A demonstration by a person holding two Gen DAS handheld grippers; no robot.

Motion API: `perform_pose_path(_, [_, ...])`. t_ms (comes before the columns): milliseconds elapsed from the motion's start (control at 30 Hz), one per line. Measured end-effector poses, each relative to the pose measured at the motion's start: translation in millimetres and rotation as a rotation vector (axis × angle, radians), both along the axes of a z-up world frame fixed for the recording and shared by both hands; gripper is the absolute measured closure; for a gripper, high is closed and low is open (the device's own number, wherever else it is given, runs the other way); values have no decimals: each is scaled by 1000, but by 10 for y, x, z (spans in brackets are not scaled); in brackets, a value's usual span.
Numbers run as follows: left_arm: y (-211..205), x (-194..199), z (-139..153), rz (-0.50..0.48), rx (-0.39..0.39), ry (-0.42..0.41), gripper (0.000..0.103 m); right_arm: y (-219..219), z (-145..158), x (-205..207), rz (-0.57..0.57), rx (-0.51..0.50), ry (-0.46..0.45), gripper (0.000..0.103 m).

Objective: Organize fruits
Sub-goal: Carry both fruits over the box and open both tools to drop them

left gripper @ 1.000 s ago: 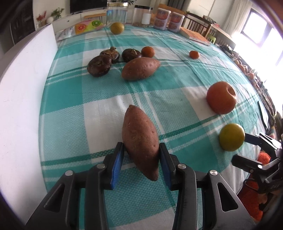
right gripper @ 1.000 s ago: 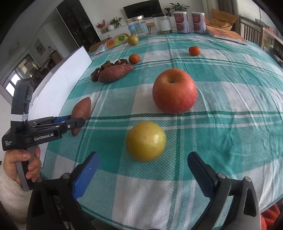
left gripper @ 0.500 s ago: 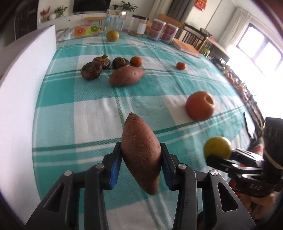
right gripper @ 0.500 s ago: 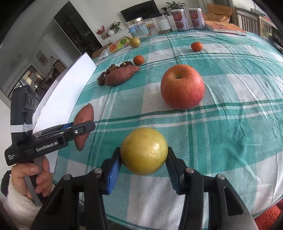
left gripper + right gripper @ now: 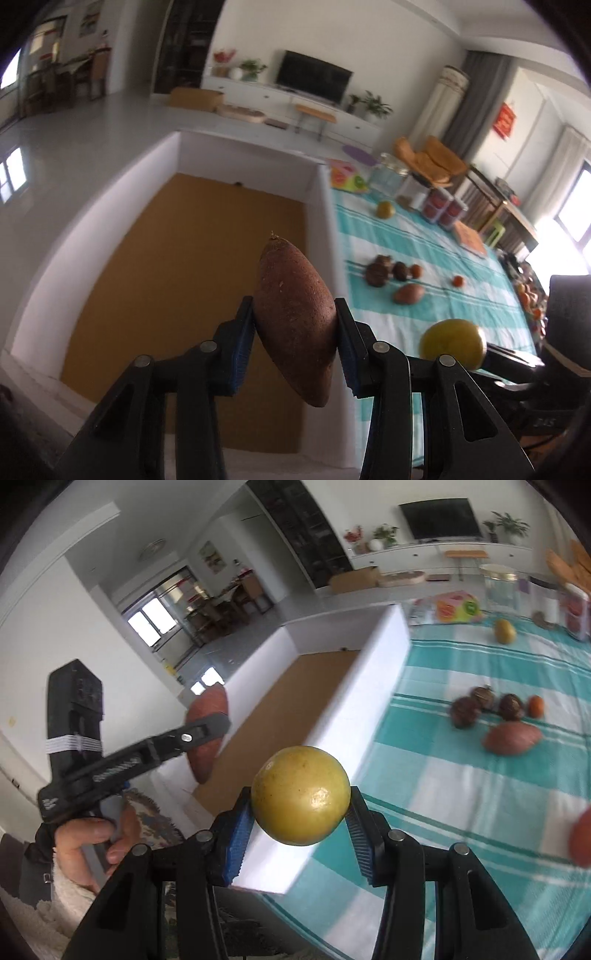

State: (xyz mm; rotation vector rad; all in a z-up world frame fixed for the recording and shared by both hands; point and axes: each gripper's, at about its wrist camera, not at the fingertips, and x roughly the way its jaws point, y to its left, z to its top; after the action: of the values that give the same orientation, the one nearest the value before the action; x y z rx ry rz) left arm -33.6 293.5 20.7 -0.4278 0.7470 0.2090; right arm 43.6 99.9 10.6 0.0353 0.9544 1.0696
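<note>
The task is only just begun. A sweet potato (image 5: 295, 317) is squeezed between the fingers of the left gripper (image 5: 295, 345) and is held up in the air over the white box (image 5: 317, 206). A round yellow fruit (image 5: 301, 795) is squeezed between the fingers of the right gripper (image 5: 299, 840) and is held above the near wall of the box, by the edge of the bench (image 5: 461, 786). Nothing is seen inside the box yet; only its brown floor is shown.

A lot is left on the checked cloth: another sweet potato (image 5: 511, 737), three dark round fruits (image 5: 465, 712), a small orange fruit (image 5: 535, 706), one more small orange fruit (image 5: 458, 281) and a far yellow fruit (image 5: 505, 630). A red fruit (image 5: 580, 840) is seen, blurred, at the right edge.
</note>
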Motion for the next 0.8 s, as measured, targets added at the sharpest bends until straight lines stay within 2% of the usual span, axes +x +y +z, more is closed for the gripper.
perform_pose_path(167, [463, -135, -407, 127, 14, 111, 60, 737, -222, -150, 108, -54, 12, 54])
perform_pose_path(333, [547, -163, -626, 185, 24, 176, 59, 1118, -414, -160, 145, -134, -20, 54])
perform_pose_path(367, [552, -151, -649, 199, 32, 188, 57, 1161, -432, -152, 144, -148, -27, 53])
perform_pose_path(400, [545, -132, -650, 206, 41, 192, 51, 1180, -435, -135, 136, -153, -36, 52])
perform_pose_path(433, [521, -100, -648, 210, 49, 191, 45, 1167, -414, -110, 125, -142, -44, 48])
perform_pose_path(467, [508, -96, -633, 217, 59, 185, 33, 1129, -387, -86, 111, -125, -47, 45])
perform_pose_path(500, [481, -85, -607, 223, 70, 175, 27, 1057, -363, -48, 94, -108, -47, 38])
perform_pose_path(533, [448, -83, -592, 223, 82, 164, 26, 970, -334, -12, 76, -94, -48, 32])
perform_pose_path(700, [214, -8, -457, 168, 87, 97, 26, 339, -283, 75, -36, -75, -106, 22])
perform_pose_path(800, [-92, 114, -332, 105, 94, 55, 26, -169, -430, 38, -139, -110, -148, 16])
